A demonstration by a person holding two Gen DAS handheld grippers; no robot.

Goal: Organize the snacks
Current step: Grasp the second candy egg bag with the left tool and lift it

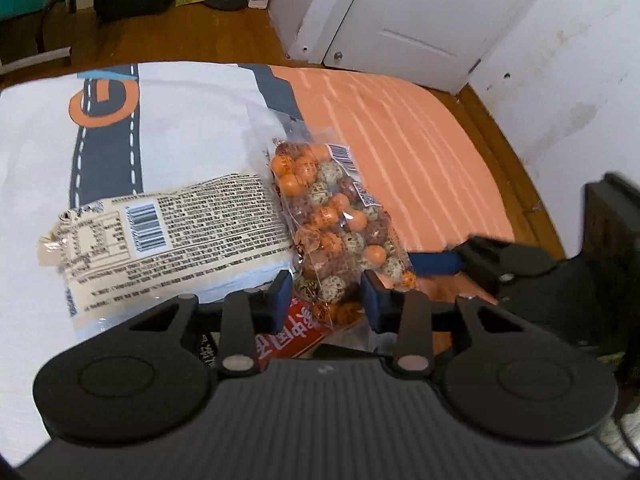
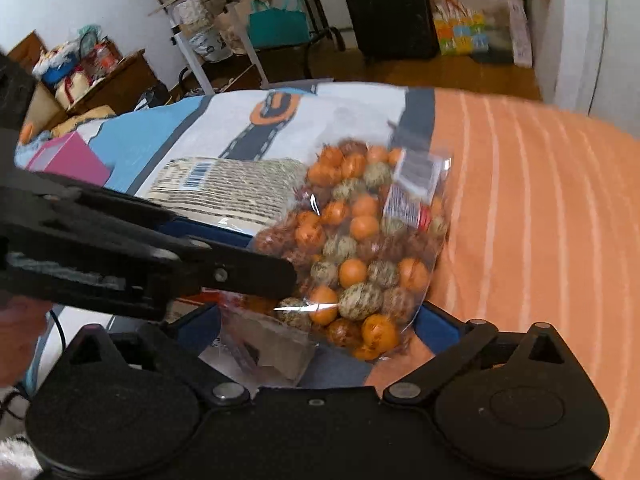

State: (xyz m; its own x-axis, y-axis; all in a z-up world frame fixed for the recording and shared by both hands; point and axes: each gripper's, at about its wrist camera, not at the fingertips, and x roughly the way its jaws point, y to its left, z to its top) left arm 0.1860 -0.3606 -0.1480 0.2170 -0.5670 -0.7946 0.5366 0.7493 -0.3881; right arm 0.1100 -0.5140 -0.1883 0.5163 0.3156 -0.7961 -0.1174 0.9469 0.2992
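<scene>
On the bed, between the claws: a clear candy bag [image 1: 336,224] of orange and speckled balls lies flat, its near end at both sets of jaws
Left claw [image 1: 326,298]: jaws narrow, one blue pad either side of the bag's near end; seems pinched on it, though the contact itself is hard to make out
Right claw [image 2: 320,332]: jaws at their widest, straddling the near end of the candy bag, pads clear of the film
Why so: I'd judge the left takes the bag by one end while the right stands ready to steady or take the other side; loose balls will slump, so a grip on the film alone may sag
Neighbours: a cream pack [image 1: 172,236] with a barcode lies label-up, touching the candy bag's side; a red wrapper [image 1: 292,334] sits under the left claw
Surface: a sheet [image 1: 180,112] with a grey road print, and orange striped bedding [image 1: 408,152] beside it
Room: wooden floor [image 1: 192,36], white door [image 1: 404,16], dark suitcase [image 2: 388,8], teal bag [image 2: 276,26], cluttered shelves at the far wall
</scene>
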